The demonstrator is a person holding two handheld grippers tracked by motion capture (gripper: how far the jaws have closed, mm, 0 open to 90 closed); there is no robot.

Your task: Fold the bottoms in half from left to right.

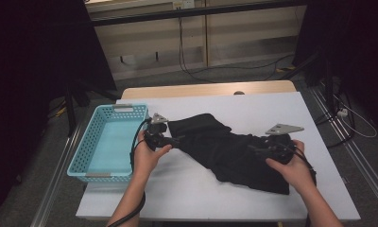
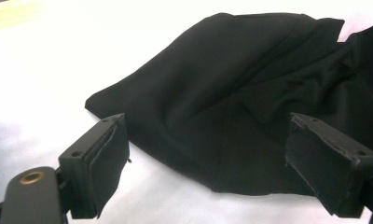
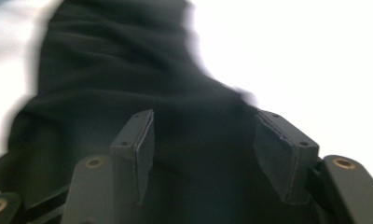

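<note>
The left gripper [image 2: 208, 158] stands with its jaws spread wide, holding nothing. Between them, in the left gripper view, lies the rounded near end of the black cloth [image 2: 250, 102]; one jaw is over bare table just off the cloth's edge, the other over the cloth itself. Whether either pad touches the fabric cannot be told. In the high view this gripper [image 1: 174, 139] sits at the cloth's left end, held in the person's left hand [image 1: 147, 156], just to the right of the blue basket [image 1: 90, 163].

The right gripper [image 3: 208, 144] is also open, its jaws apart with nothing pinched between them. They hang over the dark folds of the cloth, which runs up and away from them; the view is blurred, so contact is unclear. In the high view the right gripper [image 1: 258, 150] is over the cloth's right half, gripped by the right hand [image 1: 293, 168], with its grey three-cornered plate [image 1: 284, 128] above it.

The black cloth [image 1: 229, 149] lies crumpled on the white table [image 1: 192, 194], stretching from the middle toward the near right corner. The blue basket rests on the table's left edge, close to the cloth's left end but apart from it.
</note>
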